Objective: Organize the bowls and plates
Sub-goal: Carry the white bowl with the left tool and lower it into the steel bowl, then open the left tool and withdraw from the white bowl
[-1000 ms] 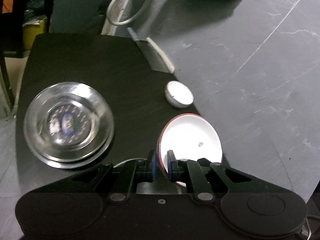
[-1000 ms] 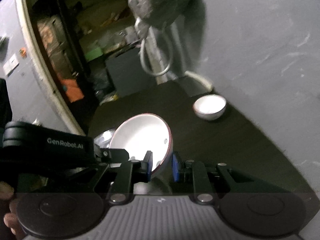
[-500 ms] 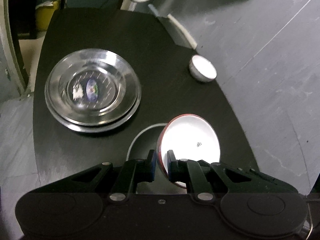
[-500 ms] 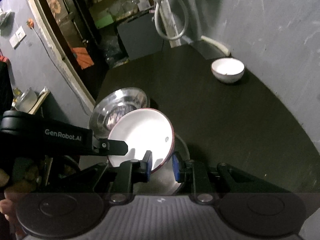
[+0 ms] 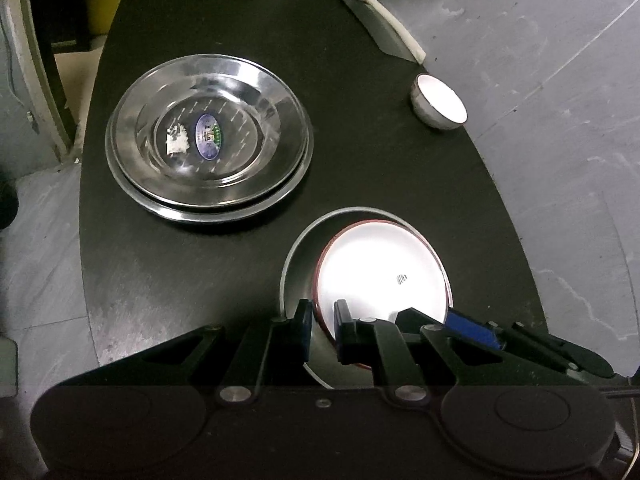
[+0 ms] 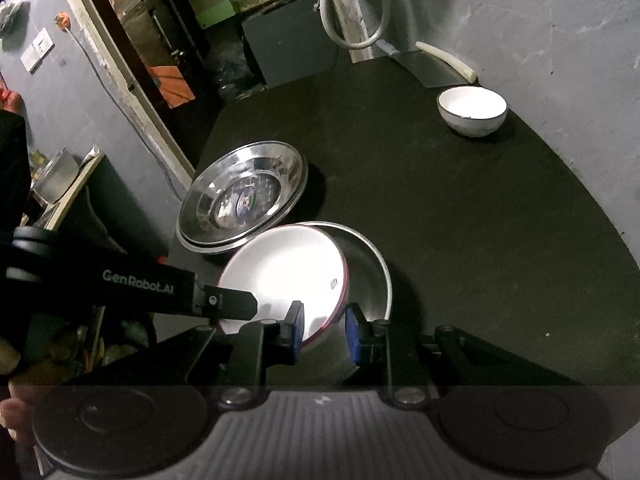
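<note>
Grey marbled floor surrounds a dark, round-edged counter (image 5: 360, 80) in the left wrist view. On its left half sits a stack of steel plates (image 5: 208, 136), the top one carrying an oval sticker at its centre. Near the far right edge stands a small white bowl (image 5: 439, 100), well apart from the stack. Close to the camera, a white bowl with a red rim (image 5: 384, 276) is tilted over a steel dish (image 5: 298, 256) that lies flat on the counter. The left hand-held gripper (image 5: 322, 330) pinches the near rim of the red-rimmed bowl, one blue-padded finger on each side of the wall. To the right, a blue pad of the other tool reaches in at the bowl's right rim.

Grey walls, a doorway onto a cluttered room and a looped white hose fill the background of the right wrist view, with the same dark counter (image 6: 480, 220) below. The small white bowl (image 6: 472, 110) stands near the far right edge beside a pale handle lying against the wall. The steel plates (image 6: 242, 200) sit at the left, just behind the white bowl with a red rim (image 6: 284, 272), which leans inside the steel dish (image 6: 370, 276). The right hand-held gripper (image 6: 323, 332) is closed on the bowl's near right rim, inner finger against the white inside, outer finger beyond the red edge. The left tool's black arm, printed with white lettering, comes in from the left and meets the bowl's left rim.
</note>
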`<action>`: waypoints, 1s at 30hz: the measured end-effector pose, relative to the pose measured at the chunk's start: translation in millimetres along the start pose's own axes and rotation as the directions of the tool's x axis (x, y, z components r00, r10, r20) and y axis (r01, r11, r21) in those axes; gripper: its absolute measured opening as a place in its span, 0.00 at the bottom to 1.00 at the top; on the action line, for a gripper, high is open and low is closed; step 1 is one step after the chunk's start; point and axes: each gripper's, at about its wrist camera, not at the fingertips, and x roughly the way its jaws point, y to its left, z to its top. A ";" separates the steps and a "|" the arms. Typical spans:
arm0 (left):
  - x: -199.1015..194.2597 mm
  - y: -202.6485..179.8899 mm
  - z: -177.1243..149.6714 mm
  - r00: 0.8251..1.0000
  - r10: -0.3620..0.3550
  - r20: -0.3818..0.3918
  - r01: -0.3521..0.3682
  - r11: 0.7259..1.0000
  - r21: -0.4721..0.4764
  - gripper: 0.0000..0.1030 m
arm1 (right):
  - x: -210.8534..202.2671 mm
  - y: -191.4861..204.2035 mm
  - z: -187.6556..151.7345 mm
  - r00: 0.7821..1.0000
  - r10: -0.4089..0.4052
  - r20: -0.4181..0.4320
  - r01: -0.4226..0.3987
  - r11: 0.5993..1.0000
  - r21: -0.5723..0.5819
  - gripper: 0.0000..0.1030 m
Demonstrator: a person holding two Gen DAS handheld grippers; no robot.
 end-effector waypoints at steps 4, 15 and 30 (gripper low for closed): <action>1.9 -1.0 0.6 1.000 0.008 -0.008 -0.008 1.000 -0.002 0.11 | 2.2 -1.4 -0.6 1.000 0.002 -0.016 -0.002 1.000 0.002 0.25; 4.1 -1.2 1.7 1.000 0.015 -0.015 -0.015 1.000 -0.007 0.12 | 4.6 -4.1 -0.6 1.000 0.011 -0.026 -0.010 1.000 0.015 0.27; 5.4 -0.2 1.8 1.000 0.015 -0.015 -0.015 1.000 -0.013 0.17 | 5.5 -6.7 -0.5 1.000 0.020 -0.013 -0.020 0.999 0.028 0.28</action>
